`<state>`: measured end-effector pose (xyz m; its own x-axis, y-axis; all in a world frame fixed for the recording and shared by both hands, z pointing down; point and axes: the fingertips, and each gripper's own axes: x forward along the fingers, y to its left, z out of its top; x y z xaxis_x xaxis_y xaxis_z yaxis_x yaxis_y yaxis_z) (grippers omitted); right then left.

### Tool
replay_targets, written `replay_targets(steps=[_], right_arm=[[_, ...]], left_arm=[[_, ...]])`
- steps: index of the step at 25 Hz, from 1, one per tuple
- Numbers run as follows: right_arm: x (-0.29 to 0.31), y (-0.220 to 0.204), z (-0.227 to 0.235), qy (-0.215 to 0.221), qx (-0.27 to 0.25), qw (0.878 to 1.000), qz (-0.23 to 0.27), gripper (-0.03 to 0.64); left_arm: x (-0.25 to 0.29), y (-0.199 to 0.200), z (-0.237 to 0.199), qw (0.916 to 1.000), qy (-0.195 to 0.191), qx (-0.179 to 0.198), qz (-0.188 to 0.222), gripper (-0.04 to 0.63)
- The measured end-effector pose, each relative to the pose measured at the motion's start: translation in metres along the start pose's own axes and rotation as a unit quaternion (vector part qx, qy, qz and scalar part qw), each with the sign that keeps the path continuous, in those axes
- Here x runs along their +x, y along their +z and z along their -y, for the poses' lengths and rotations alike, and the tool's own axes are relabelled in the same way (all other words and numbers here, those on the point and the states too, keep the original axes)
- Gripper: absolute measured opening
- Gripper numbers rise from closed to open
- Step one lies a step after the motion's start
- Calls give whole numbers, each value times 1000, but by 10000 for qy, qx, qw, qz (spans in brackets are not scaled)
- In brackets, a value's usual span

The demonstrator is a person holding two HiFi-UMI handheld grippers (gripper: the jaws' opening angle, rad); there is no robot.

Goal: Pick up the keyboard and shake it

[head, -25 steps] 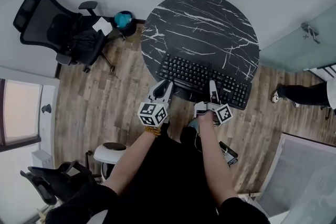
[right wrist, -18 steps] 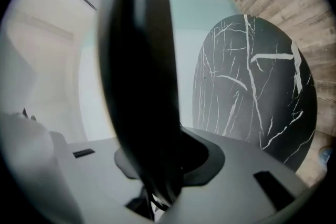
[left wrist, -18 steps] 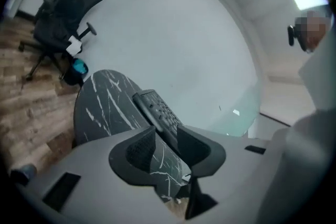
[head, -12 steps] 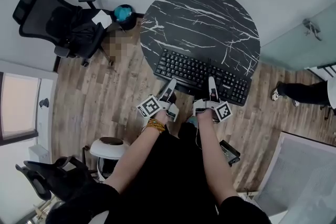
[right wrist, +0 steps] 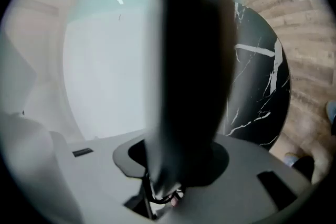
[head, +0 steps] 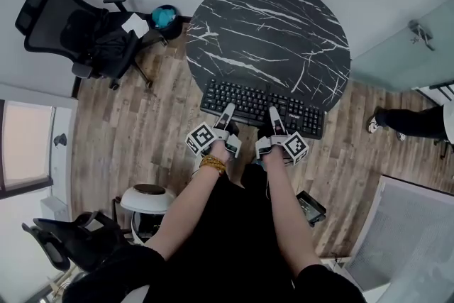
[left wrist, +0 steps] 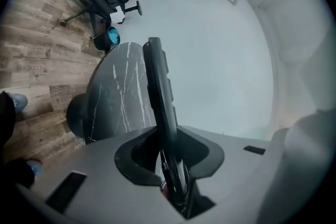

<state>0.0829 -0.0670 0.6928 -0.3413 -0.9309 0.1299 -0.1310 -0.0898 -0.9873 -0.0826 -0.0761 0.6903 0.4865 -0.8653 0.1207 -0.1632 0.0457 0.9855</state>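
Gripping the keyboard (head: 250, 100) by its near long edge, raised over the table (head: 269, 18) rim | my left gripper (head: 226, 115) jaws are closing on it, my right gripper (head: 274, 116) jaws are opening slightly around it | I am judging: firm both grips, then shake short and level.

Round black table on a wood-plank floor.
The table (head: 269, 25), dark with white veins, stands on the plank floor (head: 142, 131). On that floor, a black office chair (head: 78, 32) sits off to one side, a teal round object (head: 165, 16) lies near the table's edge, and a white round stool (head: 147, 199) stands well apart.
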Motion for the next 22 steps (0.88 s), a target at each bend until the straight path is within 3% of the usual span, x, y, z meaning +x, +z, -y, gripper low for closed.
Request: replay_targets(steps=[2,7,10,16,22], right_arm=[[1,-6,9,-188,-212,9990,-335,138],[-4,-14,26,-532,-28,9962,-685,145],[-8,-7,37,-862,-214,9952,-402,178],[-12,6,53,-1177,360,9918,358,169],[0,15,67,-1681,239,9846,408,162]], left_arm=[[1,4,-11,9997,201,-114,48,95],[6,10,-23,9984,438,-318,135,92],[14,13,-23,9978,434,-424,267,86],[26,17,-16,9991,352,-151,192,81],[31,19,-43,9965,727,-383,151,81]])
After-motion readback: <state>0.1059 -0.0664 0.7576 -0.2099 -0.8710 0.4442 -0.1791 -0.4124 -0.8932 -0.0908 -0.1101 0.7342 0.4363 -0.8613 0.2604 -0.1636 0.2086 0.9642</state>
